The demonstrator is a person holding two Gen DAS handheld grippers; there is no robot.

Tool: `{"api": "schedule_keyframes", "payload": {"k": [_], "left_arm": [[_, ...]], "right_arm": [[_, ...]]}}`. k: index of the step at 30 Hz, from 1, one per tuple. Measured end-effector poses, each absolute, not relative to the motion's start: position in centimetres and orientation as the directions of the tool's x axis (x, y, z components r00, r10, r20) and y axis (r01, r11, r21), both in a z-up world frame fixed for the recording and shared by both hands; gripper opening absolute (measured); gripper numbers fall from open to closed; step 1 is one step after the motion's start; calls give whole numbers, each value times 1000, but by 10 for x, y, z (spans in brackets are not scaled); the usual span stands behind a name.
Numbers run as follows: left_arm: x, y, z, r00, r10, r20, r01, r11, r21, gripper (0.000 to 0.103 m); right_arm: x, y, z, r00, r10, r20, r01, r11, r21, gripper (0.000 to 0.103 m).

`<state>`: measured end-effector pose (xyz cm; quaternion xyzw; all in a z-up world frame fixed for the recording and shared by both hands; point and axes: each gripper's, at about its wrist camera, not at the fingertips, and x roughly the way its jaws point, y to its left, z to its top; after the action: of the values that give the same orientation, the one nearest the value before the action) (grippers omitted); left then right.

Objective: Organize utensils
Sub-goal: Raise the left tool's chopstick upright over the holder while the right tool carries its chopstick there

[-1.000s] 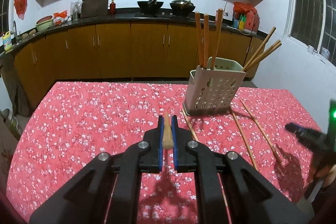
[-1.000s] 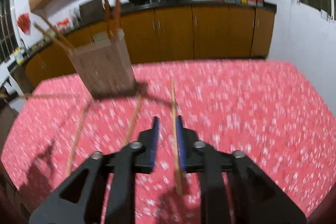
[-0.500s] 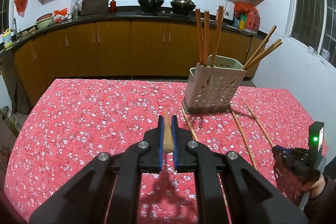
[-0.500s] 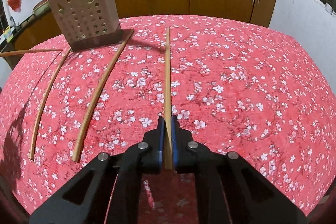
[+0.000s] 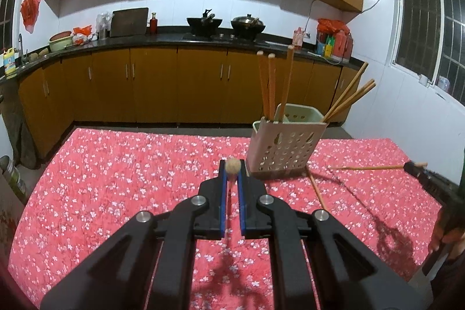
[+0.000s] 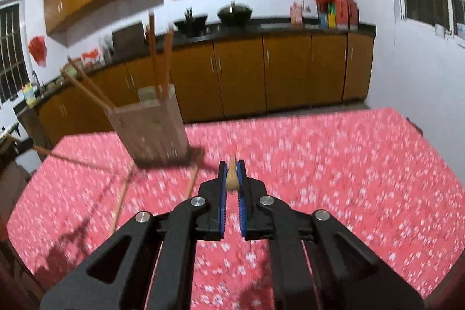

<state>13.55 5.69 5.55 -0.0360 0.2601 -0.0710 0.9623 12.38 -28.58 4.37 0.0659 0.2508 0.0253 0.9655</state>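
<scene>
Six chopsticks already stand in the holder at the far right of the table. My left gripper is clamped on a chopstick; my right gripper on another, lifted clear. One loose chopstick lies near the holder, perhaps more. Roughly two-thirds done.
</scene>
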Motion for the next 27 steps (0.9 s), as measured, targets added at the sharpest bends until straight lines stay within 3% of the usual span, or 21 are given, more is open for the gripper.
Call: {"api": "schedule_keyframes", "payload": {"k": [15, 22, 27], "left_arm": [[131, 48, 95, 880, -231, -416, 214, 973, -89, 8], [137, 29, 138, 900, -296, -320, 284, 955, -84, 8], [152, 16, 169, 926, -303, -224, 285, 952, -112, 8]], "right_arm": [[122, -280, 105, 926, 154, -344, -98, 980, 174, 7], [119, -264, 166, 951, 264, -164, -225, 949, 221, 7], [131, -248, 189, 965, 259, -50, -242, 945, 220, 7]]}}
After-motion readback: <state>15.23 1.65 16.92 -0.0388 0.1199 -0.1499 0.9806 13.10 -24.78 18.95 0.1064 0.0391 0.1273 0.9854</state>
